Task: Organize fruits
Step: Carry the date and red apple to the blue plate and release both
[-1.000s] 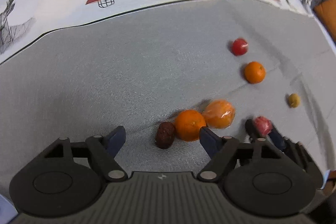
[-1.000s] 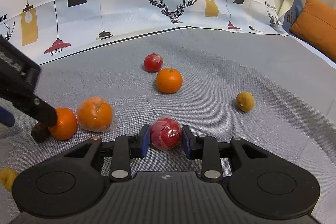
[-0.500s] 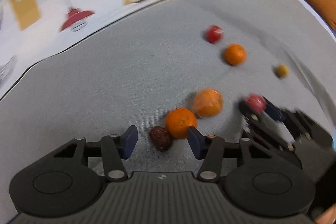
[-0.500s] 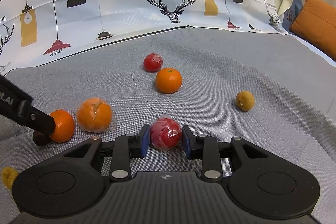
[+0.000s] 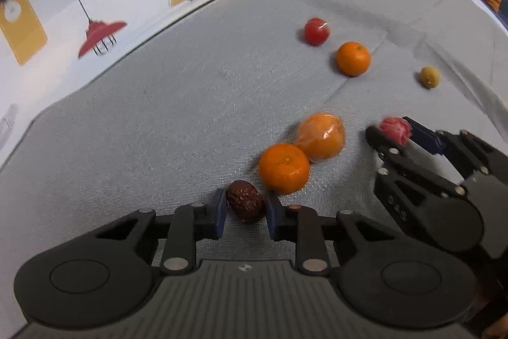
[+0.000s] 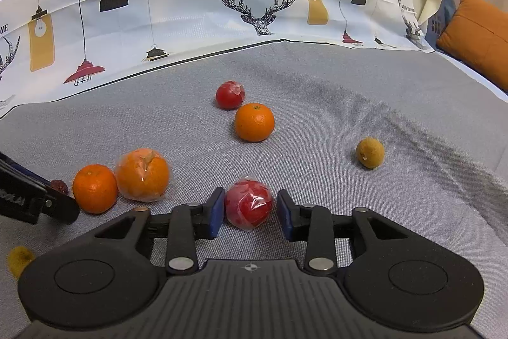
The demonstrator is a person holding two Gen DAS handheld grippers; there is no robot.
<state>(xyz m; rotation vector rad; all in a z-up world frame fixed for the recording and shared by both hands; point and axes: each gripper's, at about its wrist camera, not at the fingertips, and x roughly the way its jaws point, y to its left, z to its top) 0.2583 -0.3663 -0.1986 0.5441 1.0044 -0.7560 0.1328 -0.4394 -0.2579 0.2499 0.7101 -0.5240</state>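
Closed since earlier: left gripper (image 5: 245, 213) pinching dried date (image 5: 245, 205) (long axis across the pads). Right gripper (image 6: 248, 212) opening; wrapped red fruit (image 6: 248, 203) loose between.

Wide bare grey fabric (image 6: 333, 104) lay open left and far; the tangerine (image 5: 284, 168) touching the wrapped orange (image 5: 321, 136) crowded the dried date (image 5: 246, 205) (right side only).
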